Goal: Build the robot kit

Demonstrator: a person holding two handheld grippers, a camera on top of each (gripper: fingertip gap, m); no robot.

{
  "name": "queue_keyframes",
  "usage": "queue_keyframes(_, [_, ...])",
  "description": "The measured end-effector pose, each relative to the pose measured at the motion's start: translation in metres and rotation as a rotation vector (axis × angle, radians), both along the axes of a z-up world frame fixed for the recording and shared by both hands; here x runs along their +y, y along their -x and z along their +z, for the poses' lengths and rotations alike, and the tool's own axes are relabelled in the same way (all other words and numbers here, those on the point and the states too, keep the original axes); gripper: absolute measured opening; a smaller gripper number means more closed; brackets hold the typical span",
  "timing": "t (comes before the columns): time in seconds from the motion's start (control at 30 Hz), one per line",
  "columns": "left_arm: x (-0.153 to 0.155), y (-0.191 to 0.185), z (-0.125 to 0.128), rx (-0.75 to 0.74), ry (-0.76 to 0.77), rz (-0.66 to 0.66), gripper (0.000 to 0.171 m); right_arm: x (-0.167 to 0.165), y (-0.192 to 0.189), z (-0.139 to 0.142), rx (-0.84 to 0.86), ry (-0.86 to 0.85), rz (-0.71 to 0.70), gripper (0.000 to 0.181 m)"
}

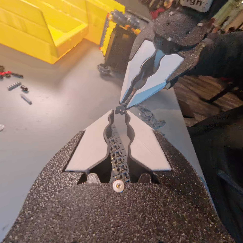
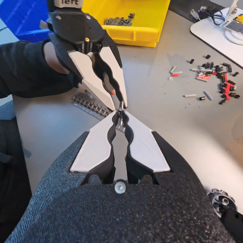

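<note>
Broadly, a grey table (image 2: 151, 118) carries everything. On it, in the right wrist view, stand one blue bin (image 2: 22, 19) and one yellow bin (image 2: 138, 35), the yellow one holding a heap of grey parts (image 2: 119, 21) too tangled to count. One white base plate (image 2: 210, 36) lies at the far right corner.

Two grippers meet tip to tip above the table's middle. The left gripper (image 1: 119, 112), held by a gloved hand (image 2: 56, 63), has its fingers drawn nearly together on a small dark piece (image 1: 120, 109). The right gripper (image 2: 119, 111) comes from the opposite side, its fingers likewise pinched on that piece. Whether this is one part or two joined parts I cannot tell.

One strip of grey track links (image 2: 92, 105) lies flat on the table directly beneath the meeting tips, apart from them. One scatter of loose parts (image 2: 217, 78), black, red and grey, lies well apart to the right; there are dozens, too small and crowded to count. One wheel-like part (image 2: 222, 202) sits near the right gripper's body
</note>
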State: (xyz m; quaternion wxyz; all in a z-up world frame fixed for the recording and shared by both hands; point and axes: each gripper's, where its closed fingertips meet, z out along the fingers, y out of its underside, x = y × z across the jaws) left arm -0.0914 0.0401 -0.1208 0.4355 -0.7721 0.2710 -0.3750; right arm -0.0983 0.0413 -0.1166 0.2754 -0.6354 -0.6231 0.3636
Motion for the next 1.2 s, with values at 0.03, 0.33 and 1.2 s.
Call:
queue_keyframes(0.03, [-0.005,-0.003,0.004,-0.020,-0.012,-0.035,0.011,-0.004,-0.002,0.003,0.006,0.010,0.030,0.005])
queue_keyframes(0.33, [-0.037,-0.022,0.014,-0.024,-0.100,-0.263,0.006,-0.036,-0.021,0.006,-0.085,-0.019,0.331,0.007])
queue_keyframes(1.2, [0.007,-0.002,-0.068,0.521,0.006,0.131,0.019,0.032,-0.012,-0.065,-0.582,0.150,-0.092,0.005])
